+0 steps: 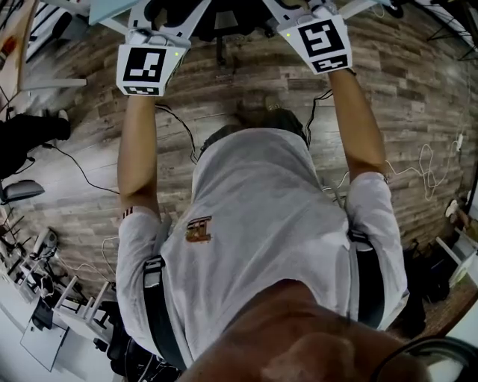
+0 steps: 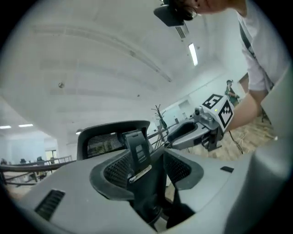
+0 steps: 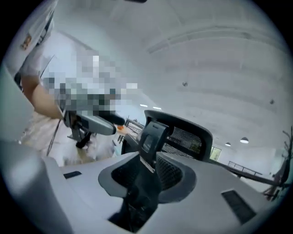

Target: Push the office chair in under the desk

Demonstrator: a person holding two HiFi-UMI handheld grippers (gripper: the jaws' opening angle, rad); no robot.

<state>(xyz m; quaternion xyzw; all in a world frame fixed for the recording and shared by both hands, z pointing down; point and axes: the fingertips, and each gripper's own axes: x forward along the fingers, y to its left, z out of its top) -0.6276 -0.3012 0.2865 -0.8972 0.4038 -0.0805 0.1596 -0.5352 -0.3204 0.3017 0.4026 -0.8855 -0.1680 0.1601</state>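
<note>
The office chair (image 1: pixel 221 22) stands at the far edge of the head view, on the wood-plank floor (image 1: pixel 418 112), between the person's outstretched arms. The left tongs (image 2: pixel 149 157) are spread partway, pads either side of the chair's black headrest bracket (image 2: pixel 137 146), with the mesh headrest (image 2: pixel 103 139) behind. The right tongs (image 3: pixel 147 167) stand narrower but apart, framing the same bracket.

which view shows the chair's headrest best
Right gripper view: the black mesh headrest sits near centre, frame and mesh clear. The left gripper view shows it partly covered. The head view catches only a dark bit of chair at the top edge.
</note>
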